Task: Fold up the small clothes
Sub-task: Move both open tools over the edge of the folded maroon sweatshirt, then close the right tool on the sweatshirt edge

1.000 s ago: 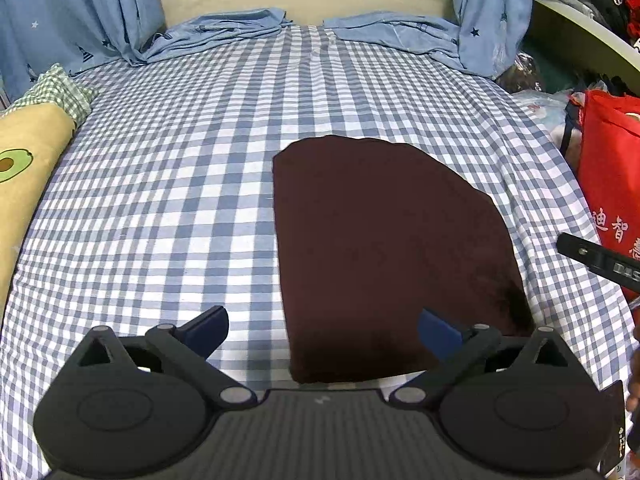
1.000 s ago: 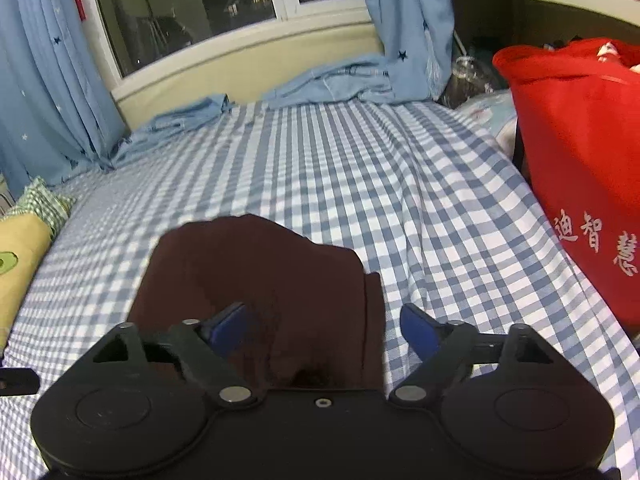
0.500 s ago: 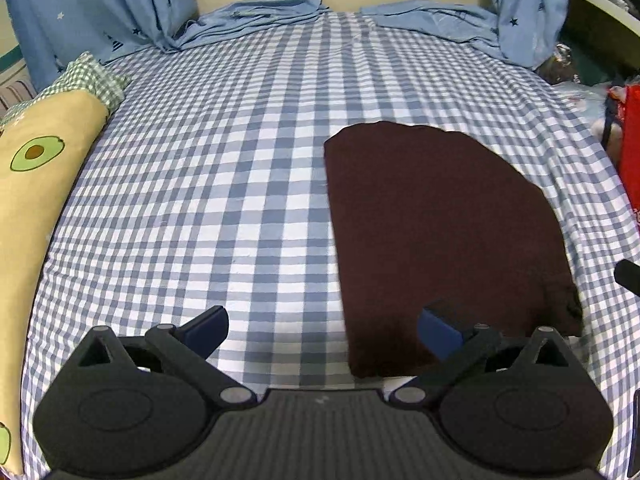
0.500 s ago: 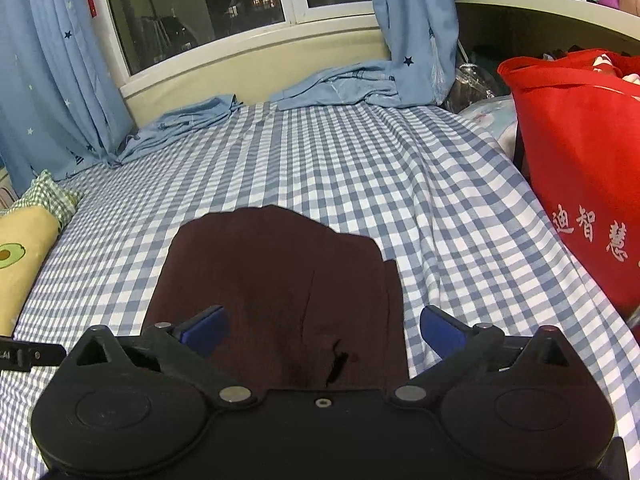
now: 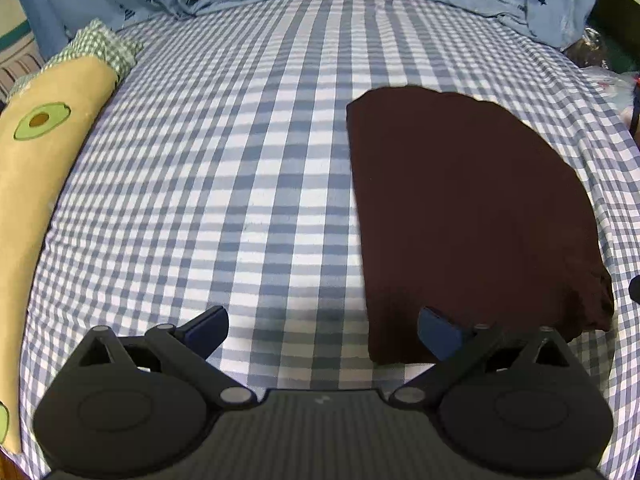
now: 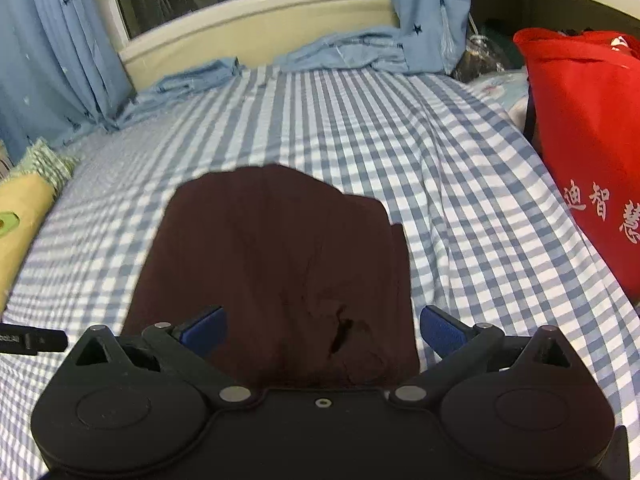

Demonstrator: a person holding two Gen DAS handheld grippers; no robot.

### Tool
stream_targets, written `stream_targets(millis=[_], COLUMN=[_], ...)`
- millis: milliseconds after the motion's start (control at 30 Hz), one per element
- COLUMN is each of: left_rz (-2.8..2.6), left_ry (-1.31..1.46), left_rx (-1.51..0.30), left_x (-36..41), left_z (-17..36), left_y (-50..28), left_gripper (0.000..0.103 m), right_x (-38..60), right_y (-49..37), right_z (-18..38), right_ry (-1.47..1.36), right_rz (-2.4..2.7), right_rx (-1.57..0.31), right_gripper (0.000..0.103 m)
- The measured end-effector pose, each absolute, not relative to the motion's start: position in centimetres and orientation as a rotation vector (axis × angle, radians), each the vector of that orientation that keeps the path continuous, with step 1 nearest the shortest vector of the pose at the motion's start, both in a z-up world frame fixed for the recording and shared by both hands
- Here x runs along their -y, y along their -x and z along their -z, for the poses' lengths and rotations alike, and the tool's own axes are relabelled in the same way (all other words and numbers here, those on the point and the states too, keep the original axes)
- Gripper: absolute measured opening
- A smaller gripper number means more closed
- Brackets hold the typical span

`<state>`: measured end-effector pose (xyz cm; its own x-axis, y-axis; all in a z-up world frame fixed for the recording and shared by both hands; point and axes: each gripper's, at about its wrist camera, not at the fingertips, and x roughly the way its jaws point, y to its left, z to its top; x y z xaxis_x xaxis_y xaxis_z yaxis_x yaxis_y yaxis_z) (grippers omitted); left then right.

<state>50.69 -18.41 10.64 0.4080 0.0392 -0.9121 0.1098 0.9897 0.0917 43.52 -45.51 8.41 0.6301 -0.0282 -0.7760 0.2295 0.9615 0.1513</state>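
Note:
A dark maroon garment [image 5: 472,216] lies folded flat on the blue-and-white checked bed sheet [image 5: 224,184]. In the left wrist view my left gripper [image 5: 323,330] hangs open above the sheet at the garment's near left corner, its right pad over the cloth and its left pad over bare sheet. In the right wrist view the same garment [image 6: 276,264] fills the middle, with a small bunched fold near its front edge. My right gripper [image 6: 322,330] stands wide open above that near edge, and nothing is pinched between its blue pads.
A yellow avocado-print pillow [image 5: 36,168] lies along the bed's left side. Blue curtains [image 6: 52,52] pool at the headboard under a window. A red bag [image 6: 588,152] stands at the bed's right edge. The left gripper's tip [image 6: 32,342] shows at the right wrist view's left edge.
My left gripper has sunk and shifted left, so the garment now sits further right in its view. The right gripper's jaws have spread wider and it has backed off from the garment's near edge.

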Motion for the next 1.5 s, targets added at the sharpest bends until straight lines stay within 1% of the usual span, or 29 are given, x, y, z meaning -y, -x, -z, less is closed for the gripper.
stream_targets(millis=[167,433,900,1000,1233,1267,1400,1433,1500], left_rz=[0.026,0.000,-0.010,-0.014,-0.031,-0.033,-0.035,-0.034,-0.033], left_ry=[-0.139,-0.132,-0.122,-0.124,-0.122,-0.122,-0.132,-0.134,-0.137], left_rx=[-1.188,-1.227,-1.256,-1.254,-1.258,-1.258,-1.258,-1.258,-1.260], left_x=[18.4,19.2,21.0,21.5,22.2,22.3,22.5,22.3,22.3], left_z=[-9.4,-8.0,-4.8,-4.6,-4.0,-3.9,-3.8,-3.7,-3.6], left_y=[-51.3,-52.3,-55.6,-56.1,-57.6,-57.8,-58.2,-58.3,-58.4], left_gripper=[0.102,0.102,0.102,0.102,0.102,0.102,0.102,0.102,0.102], right_x=[45.9,47.3,53.5,54.6,55.5,55.5,55.4,55.3,55.1], right_y=[-44.3,-45.6,-49.3,-50.6,-53.4,-53.7,-54.4,-54.5,-54.6], right_z=[-7.0,-5.7,-3.2,-2.4,-0.3,0.0,0.7,0.9,1.1], right_ry=[-0.235,-0.245,-0.379,-0.378,-0.347,-0.343,-0.346,-0.342,-0.331], right_rz=[0.161,0.154,0.150,0.143,0.107,0.104,0.092,0.088,0.078], right_rx=[-0.944,-0.996,-0.959,-0.955,-0.973,-0.979,-0.991,-0.994,-0.996], right_gripper=[0.102,0.102,0.102,0.097,0.077,0.075,0.074,0.072,0.065])
